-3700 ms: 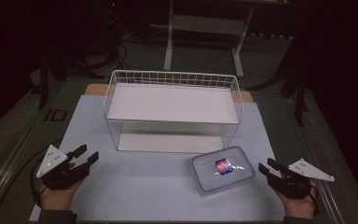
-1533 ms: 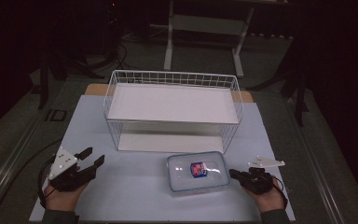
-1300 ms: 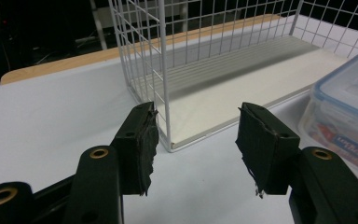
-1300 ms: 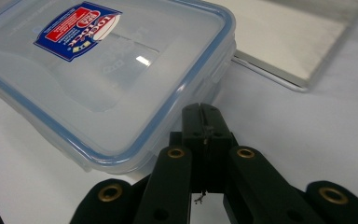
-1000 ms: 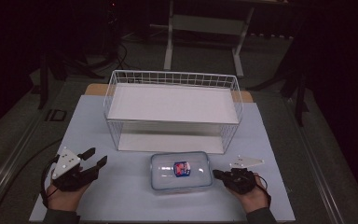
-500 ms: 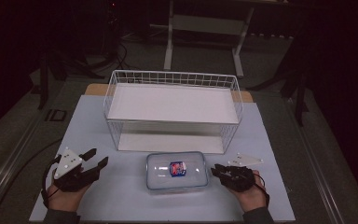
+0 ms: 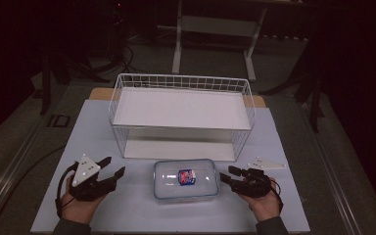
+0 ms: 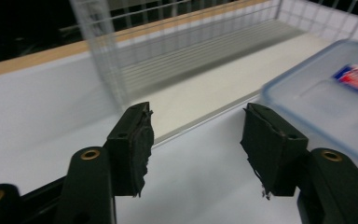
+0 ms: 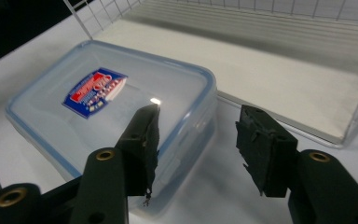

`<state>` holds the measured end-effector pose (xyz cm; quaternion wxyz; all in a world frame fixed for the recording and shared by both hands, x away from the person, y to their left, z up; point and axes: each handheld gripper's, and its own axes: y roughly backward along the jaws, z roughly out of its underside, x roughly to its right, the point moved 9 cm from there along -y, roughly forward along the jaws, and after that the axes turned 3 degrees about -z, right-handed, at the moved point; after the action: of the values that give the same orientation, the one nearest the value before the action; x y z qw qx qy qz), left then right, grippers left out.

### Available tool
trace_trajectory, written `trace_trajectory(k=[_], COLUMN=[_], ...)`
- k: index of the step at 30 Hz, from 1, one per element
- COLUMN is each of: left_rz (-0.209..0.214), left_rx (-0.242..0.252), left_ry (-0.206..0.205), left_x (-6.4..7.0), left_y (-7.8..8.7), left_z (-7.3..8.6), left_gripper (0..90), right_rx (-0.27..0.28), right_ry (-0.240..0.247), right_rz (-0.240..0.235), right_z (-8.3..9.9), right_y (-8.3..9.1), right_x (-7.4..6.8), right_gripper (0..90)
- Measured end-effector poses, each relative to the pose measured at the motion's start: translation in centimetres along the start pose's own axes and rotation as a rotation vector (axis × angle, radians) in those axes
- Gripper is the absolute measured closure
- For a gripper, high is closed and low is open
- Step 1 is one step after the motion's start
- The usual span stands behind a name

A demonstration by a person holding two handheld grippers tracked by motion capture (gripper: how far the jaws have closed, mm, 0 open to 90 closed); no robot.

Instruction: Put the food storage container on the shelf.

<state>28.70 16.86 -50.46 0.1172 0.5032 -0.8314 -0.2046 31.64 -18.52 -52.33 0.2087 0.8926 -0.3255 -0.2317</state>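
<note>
A clear plastic food box (image 7: 186,178) with a blue-rimmed lid and a red and blue label lies flat on the white table, just in front of the wire basket (image 7: 181,88). My right gripper (image 7: 227,175) is open at the box's right end, its jaws close to the box (image 9: 112,112) and empty. My left gripper (image 7: 112,166) is open to the left of the box (image 8: 326,93), a short gap away, with nothing between its jaws.
The white wire basket (image 8: 121,51) stands upside-down-shelf-like behind the box, with a white board under it (image 9: 279,79). The table (image 7: 58,147) ends a little behind my hands. A dark floor and desk legs (image 7: 215,34) lie beyond.
The box has slid left from the table's right side to the middle front, with my right gripper following at its right end. The left gripper has edged slightly right.
</note>
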Motion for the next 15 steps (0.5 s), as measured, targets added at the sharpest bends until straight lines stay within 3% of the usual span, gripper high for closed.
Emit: trace_trajectory(k=[3,7,10,15], left_rz=[0.062,0.129,0.148,0.208], left_rx=[-0.027,-0.065,-0.118,-0.166], left_ry=[0.026,0.024,0.05,0.096], left_x=[1.9,4.5,5.6,7.0], left_y=[-1.0,-2.3,-3.6,-4.9], left_z=[0.3,0.5,0.8,1.2], left_gripper=[40.7,38.1,24.6,17.8], right_rx=[-0.006,-0.032,-0.052,-0.059], right_ry=[-0.012,-0.026,-0.033,-0.07], right_rz=[-0.028,-0.038,-0.058,-0.102], right_z=[-0.1,0.1,0.4,0.5], right_y=[-0.2,-0.8,-1.1,-1.7], right_x=[-0.2,-0.5,-0.7,-0.9], right_gripper=[46.8,41.4,40.0,36.4])
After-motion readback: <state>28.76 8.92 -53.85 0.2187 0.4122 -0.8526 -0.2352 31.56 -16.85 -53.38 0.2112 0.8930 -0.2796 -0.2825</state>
